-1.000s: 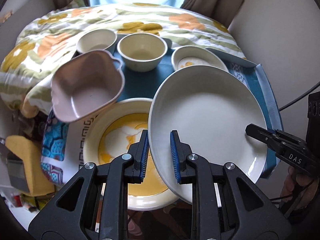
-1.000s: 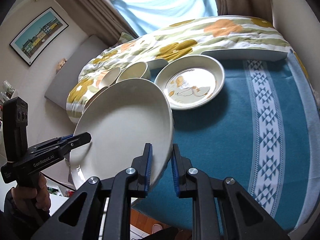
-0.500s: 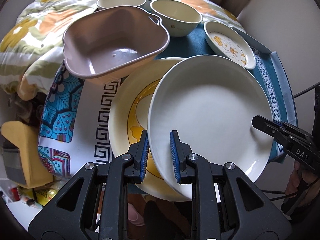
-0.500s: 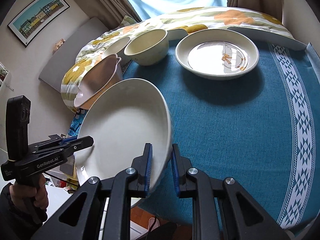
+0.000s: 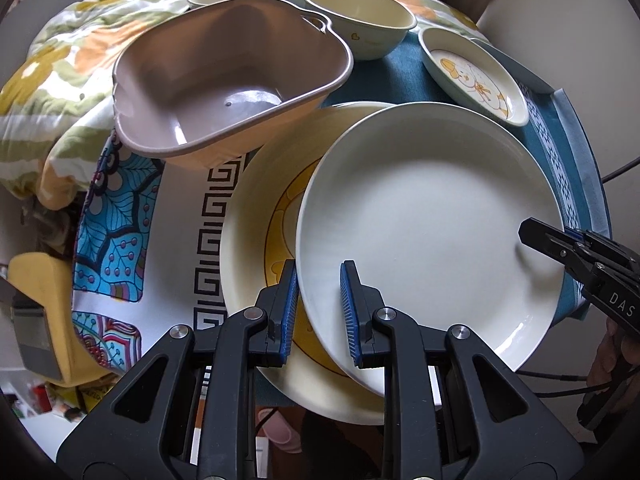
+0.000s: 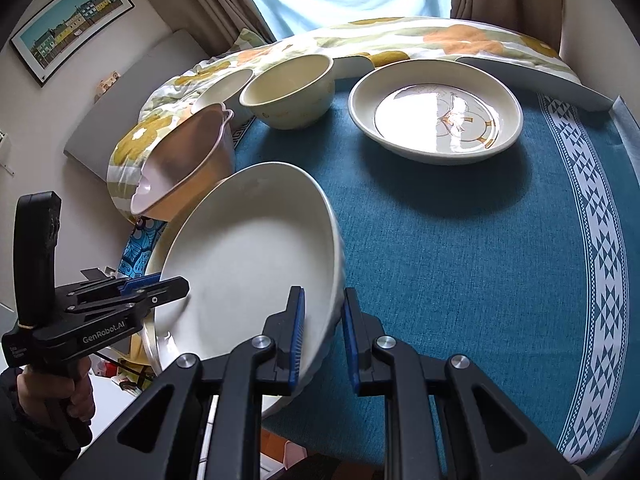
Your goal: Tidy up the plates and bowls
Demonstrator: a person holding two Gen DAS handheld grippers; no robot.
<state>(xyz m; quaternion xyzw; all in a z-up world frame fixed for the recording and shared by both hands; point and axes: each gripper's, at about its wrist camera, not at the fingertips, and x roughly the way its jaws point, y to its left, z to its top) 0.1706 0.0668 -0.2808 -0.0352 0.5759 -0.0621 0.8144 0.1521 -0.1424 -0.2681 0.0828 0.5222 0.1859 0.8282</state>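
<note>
The left hand-held gripper (image 5: 319, 312) clamps the near rim of the white plate (image 5: 432, 220); the right hand-held gripper (image 6: 323, 338) pinches its opposite edge. The plate sits tilted over the yellow-patterned plate (image 5: 256, 216) on the worktop (image 6: 460, 248), with the pink bowl (image 5: 228, 84) and two cream bowls (image 5: 360, 16) beyond

A plain white plate (image 5: 432, 220) sits tilted over a cream plate with a yellow ring (image 5: 256, 240), covering its right half. At 11 o'clock a tilted pink bowl (image 5: 224, 80) leans; two cream bowls (image 5: 360, 20) and a small picture plate (image 5: 476, 76) lie from 12 to 1 o'clock.
</note>
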